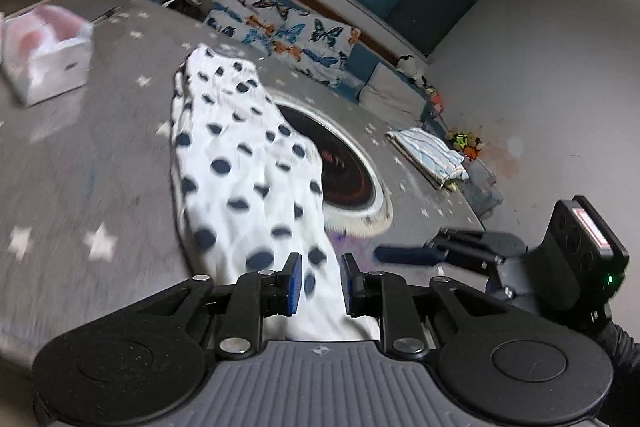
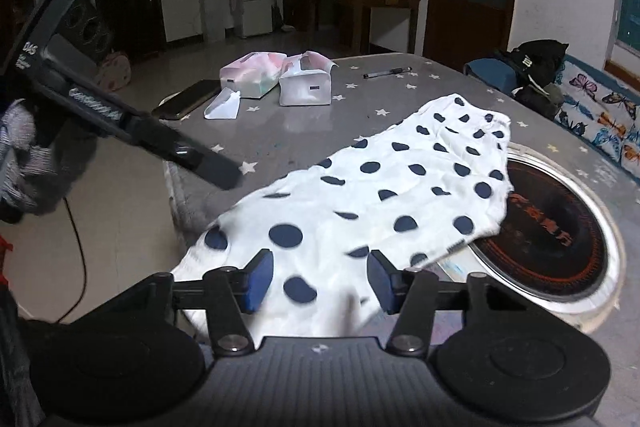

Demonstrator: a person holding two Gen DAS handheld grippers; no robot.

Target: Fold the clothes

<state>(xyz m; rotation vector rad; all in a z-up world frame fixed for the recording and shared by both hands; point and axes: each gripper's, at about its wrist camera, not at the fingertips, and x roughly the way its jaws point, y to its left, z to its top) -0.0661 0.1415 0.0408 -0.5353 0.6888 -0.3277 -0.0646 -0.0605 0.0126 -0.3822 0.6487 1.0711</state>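
A white cloth with dark blue dots [image 1: 240, 163] lies stretched across the grey star-print table [image 1: 80, 167], partly over a round hob. Its near end rises off the table into my left gripper [image 1: 321, 283], whose blue pads stand close together and are shut on the bunched fabric. In the right wrist view the same cloth [image 2: 400, 187] spreads out ahead. My right gripper [image 2: 320, 281] is open over its near corner, pads wide apart, with fabric lying between them untouched. The right gripper's blue finger [image 1: 408, 254] shows beside the left one.
A round black hob with a metal rim [image 2: 552, 227] is set into the table under the cloth's right side. Two tissue boxes [image 2: 256, 73], a phone [image 2: 188, 99] and a pen [image 2: 386, 71] lie at the far end. A folded striped cloth [image 1: 432, 155] sits near the bench.
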